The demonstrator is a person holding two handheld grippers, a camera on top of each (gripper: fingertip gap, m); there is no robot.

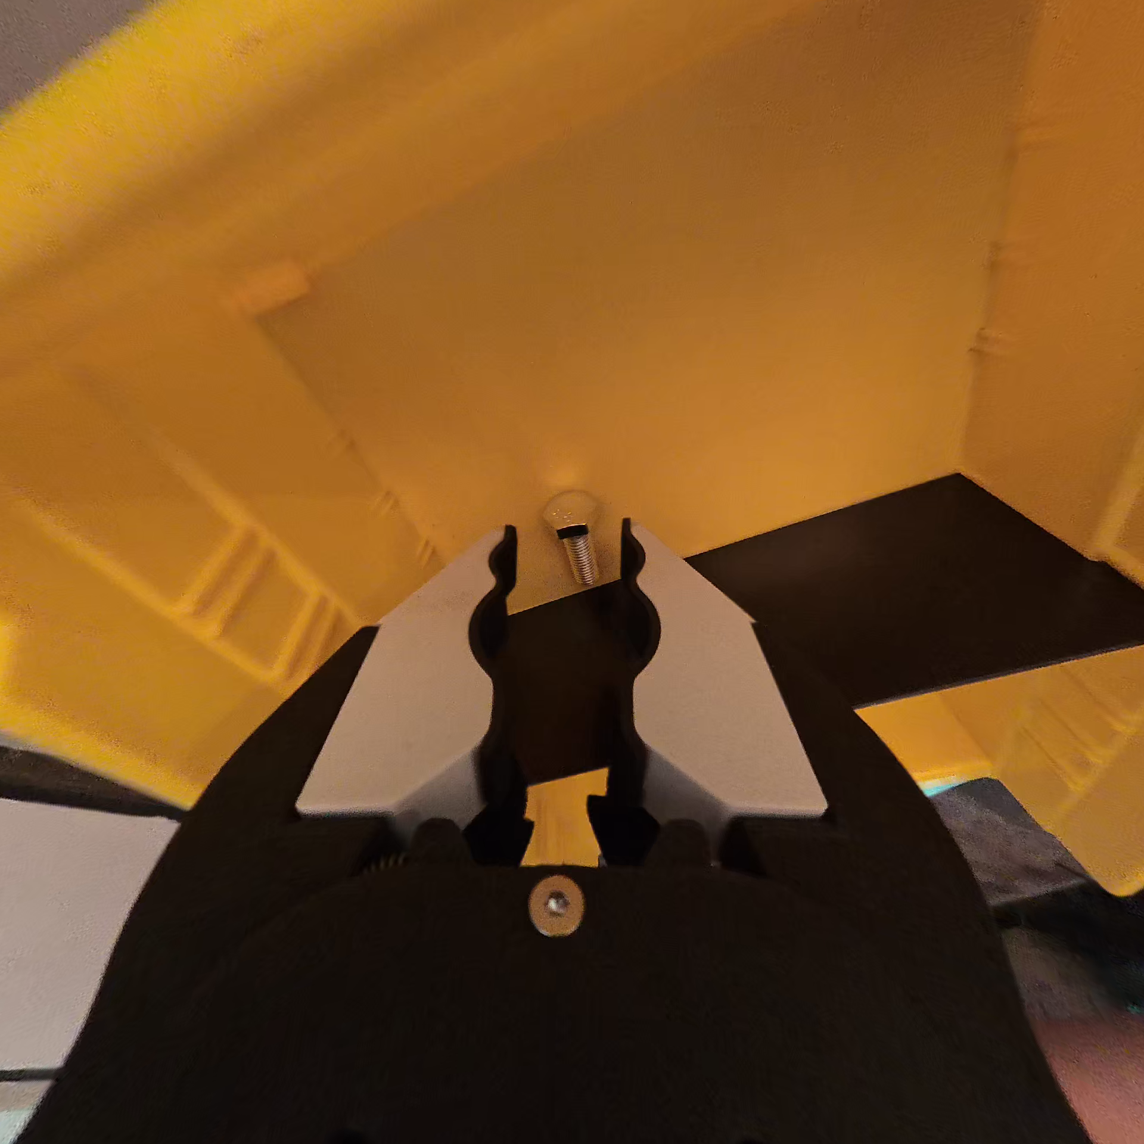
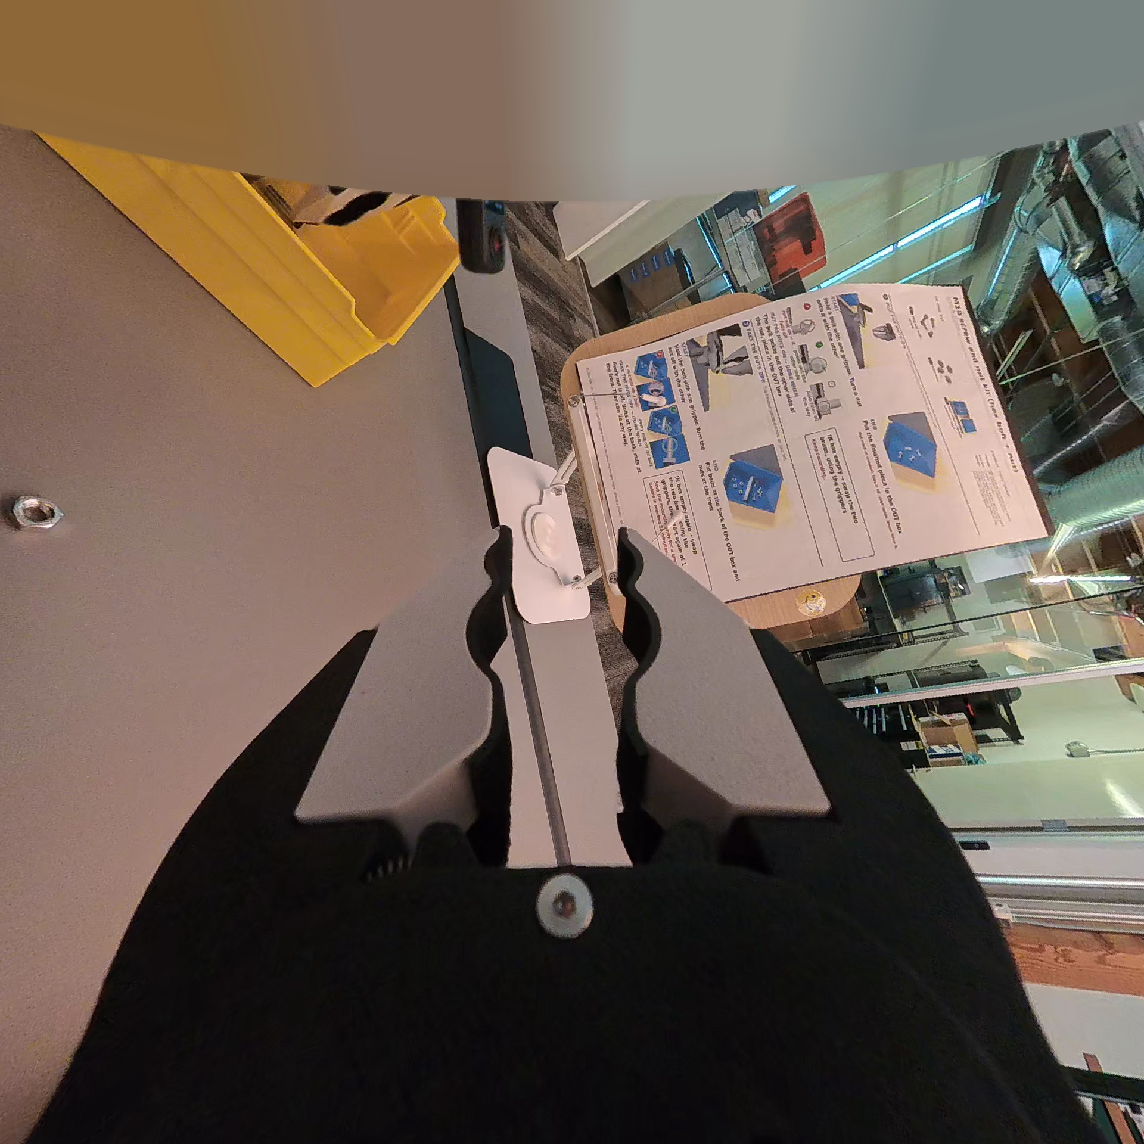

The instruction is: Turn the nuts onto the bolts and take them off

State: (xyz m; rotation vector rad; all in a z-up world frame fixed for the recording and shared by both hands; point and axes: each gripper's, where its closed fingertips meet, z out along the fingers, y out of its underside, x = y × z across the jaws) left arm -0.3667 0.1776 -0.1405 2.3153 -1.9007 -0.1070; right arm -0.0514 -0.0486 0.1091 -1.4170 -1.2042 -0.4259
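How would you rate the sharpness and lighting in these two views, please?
Left wrist view: bolt sharp, yellow bin motion-blurred at the left, dim warm light. Right wrist view: nut and sheet sharp, evenly lit, edges bent by the wide lens.

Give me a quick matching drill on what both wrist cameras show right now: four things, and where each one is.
Things:
1. bolt
2. nut
3. instruction sheet
4. left gripper

Places:
A. loose on the grey table
B. clipped to a board beyond the table edge
C. lying on the yellow bin's floor
D. open, fingertips either side of the bolt

Pairs: 1-C, 2-A, 3-B, 4-D
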